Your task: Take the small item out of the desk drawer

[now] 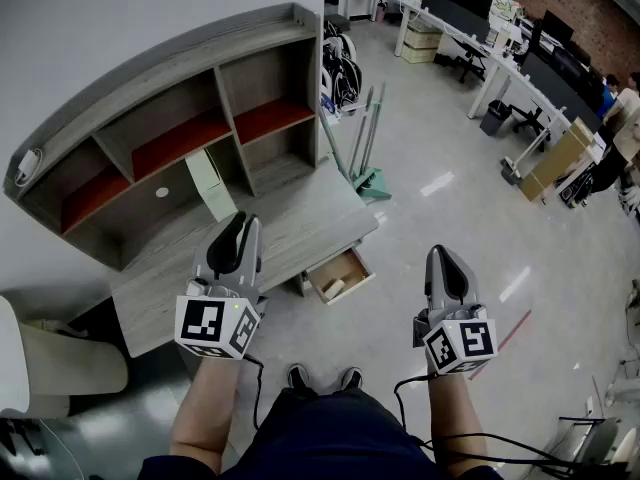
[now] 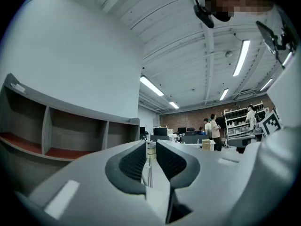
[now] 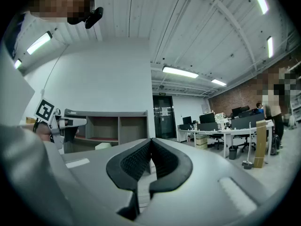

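an open drawer under the desk is seen to hold a small pale item, set well apart at 4 o'clock of the narrowly parted, empty left gripper and at 9 o'clock of the shut, empty right gripper.

No legible txt or signs.

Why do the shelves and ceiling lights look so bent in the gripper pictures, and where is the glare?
Left gripper view: the wide lens bows the shelf unit and ceiling lights, with dark corners. Right gripper view: same bending, and the ceiling light glares white. Head view: sharper, but the desk edges curve and light reflects off the glossy floor.
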Demonstrator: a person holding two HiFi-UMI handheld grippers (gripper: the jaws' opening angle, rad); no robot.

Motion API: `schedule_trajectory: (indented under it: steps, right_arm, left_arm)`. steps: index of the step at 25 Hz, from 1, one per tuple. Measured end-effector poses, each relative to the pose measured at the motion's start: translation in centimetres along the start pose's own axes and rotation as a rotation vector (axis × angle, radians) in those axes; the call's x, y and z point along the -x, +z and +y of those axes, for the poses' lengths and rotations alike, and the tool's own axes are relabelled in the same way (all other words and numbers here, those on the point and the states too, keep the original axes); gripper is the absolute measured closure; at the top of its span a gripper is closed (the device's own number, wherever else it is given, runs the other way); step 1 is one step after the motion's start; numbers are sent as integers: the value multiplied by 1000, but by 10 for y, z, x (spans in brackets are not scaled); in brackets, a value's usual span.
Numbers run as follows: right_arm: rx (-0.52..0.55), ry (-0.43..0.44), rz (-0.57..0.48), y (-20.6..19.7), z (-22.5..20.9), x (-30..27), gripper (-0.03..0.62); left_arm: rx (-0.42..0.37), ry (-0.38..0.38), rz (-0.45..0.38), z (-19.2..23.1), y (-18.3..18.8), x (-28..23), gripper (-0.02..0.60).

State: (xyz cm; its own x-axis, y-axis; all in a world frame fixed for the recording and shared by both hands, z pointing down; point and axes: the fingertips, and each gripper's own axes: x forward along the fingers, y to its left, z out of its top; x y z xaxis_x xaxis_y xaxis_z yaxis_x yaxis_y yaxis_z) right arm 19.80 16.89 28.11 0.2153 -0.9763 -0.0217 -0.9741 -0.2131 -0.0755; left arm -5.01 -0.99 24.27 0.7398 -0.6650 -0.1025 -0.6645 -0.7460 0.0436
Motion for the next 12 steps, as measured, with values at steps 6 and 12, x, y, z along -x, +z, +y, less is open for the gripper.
schedule_trajectory:
  steps: [6, 12]
  right_arm:
    - [16, -6, 10, 1, 14, -10, 588]
    - [21, -18, 0, -1, 24, -14, 588]
  left_arm:
    - [-5, -11, 7, 16, -3, -2, 512]
    - [-3, -41, 26, 25, -15, 1, 512]
